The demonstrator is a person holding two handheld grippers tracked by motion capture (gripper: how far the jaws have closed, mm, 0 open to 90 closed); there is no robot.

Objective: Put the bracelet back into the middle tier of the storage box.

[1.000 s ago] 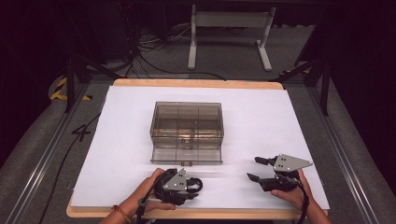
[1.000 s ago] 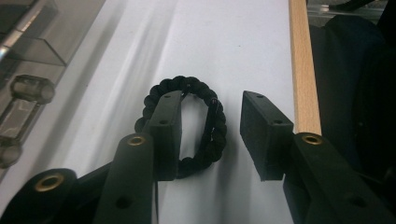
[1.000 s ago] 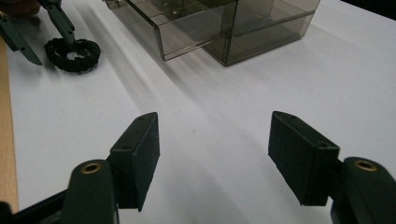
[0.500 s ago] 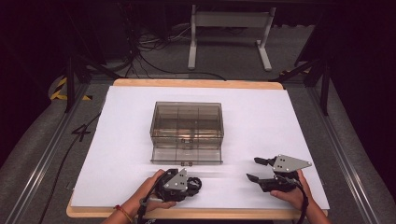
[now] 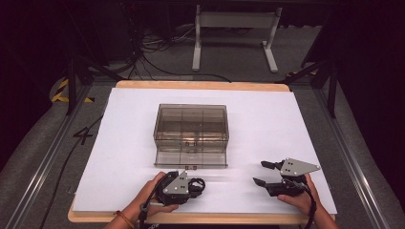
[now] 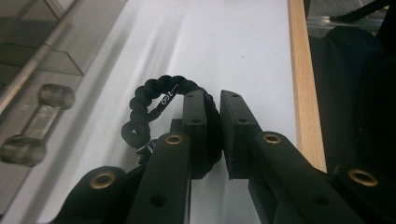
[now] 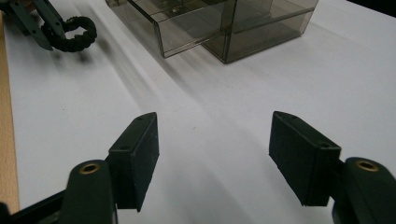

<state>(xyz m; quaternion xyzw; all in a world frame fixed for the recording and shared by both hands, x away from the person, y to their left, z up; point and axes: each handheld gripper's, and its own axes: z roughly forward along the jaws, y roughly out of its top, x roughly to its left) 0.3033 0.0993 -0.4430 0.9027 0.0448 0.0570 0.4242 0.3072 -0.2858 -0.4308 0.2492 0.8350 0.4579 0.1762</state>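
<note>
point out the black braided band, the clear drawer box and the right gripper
black braided band [image 6: 142, 105], left gripper view, on its looped braid
clear drawer box [image 5: 191, 121], high view, on its top
right gripper [image 7: 212, 156], right gripper view, midway between its fingertips

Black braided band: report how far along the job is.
Done: the bottom drawer of the smoky clear box stands pulled out, and the left gripper is shut on the black braided band. In hand: the band is held near the table's front edge, short of the drawer. Left: probably getting it into the drawer. The right gripper is open, holding nothing.
</note>
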